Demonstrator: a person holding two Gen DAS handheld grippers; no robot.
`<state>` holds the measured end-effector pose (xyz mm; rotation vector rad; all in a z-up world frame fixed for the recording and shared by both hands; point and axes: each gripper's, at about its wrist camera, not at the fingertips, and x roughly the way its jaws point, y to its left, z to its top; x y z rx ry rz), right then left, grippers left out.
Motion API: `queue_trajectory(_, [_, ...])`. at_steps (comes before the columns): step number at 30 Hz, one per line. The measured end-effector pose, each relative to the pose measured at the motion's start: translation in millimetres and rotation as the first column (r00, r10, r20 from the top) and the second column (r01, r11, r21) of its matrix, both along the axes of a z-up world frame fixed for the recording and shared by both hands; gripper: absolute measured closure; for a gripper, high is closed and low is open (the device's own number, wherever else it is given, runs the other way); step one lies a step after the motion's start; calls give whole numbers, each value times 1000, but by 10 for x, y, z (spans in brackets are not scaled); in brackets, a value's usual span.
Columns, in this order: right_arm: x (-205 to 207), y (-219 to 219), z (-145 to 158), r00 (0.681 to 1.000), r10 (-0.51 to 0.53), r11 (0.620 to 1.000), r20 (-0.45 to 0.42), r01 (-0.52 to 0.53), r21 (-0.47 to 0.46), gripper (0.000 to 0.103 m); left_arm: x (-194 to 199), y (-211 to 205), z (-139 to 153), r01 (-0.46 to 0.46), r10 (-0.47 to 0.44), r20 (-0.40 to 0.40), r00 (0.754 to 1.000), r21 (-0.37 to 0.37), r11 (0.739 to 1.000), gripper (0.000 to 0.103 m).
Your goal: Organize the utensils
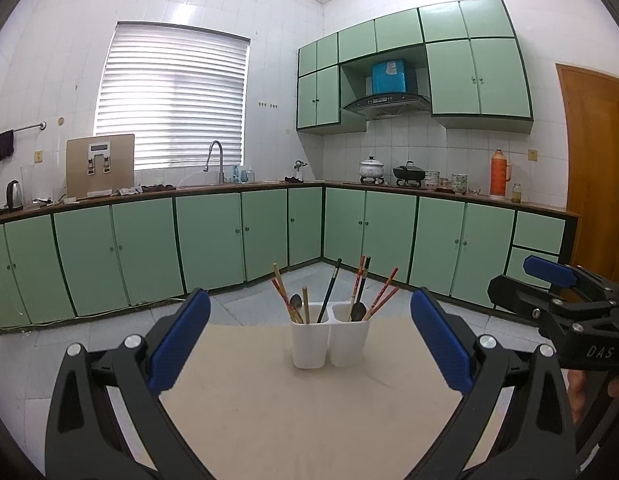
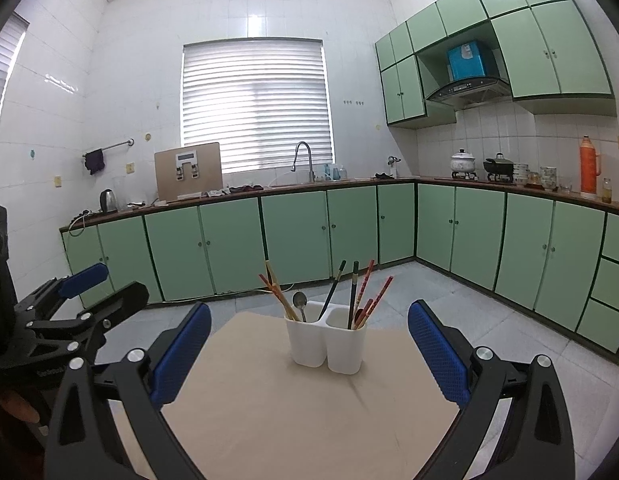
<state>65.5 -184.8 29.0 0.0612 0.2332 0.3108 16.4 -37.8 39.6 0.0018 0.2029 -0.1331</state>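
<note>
A white two-compartment utensil holder (image 1: 329, 336) (image 2: 326, 339) stands on a beige table (image 1: 269, 420) (image 2: 277, 412). Its left compartment holds several chopsticks (image 1: 283, 298) and a metal spoon (image 1: 296, 305) (image 2: 299, 302). Its right compartment holds a dark spoon (image 1: 358, 311) and several red and black chopsticks (image 1: 383, 292) (image 2: 363, 292). My left gripper (image 1: 309, 344) is open and empty, short of the holder. My right gripper (image 2: 309, 346) is open and empty, also short of it. The right gripper shows at the right edge of the left wrist view (image 1: 557, 288).
The table stands in a kitchen with green cabinets (image 1: 213, 236) along the back and right walls. The counter carries a kettle (image 1: 14, 195), a sink tap (image 1: 215, 160), pots (image 1: 371, 169) and an orange thermos (image 1: 499, 174). A wooden door (image 1: 593, 168) is at the right.
</note>
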Motion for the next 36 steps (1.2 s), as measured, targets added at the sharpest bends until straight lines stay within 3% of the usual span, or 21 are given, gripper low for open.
queue_trajectory(36, [8, 26, -28, 1000, 7, 1000, -11, -7, -10, 6, 2, -6, -2, -3, 3, -8, 1000, -1, 1000, 6])
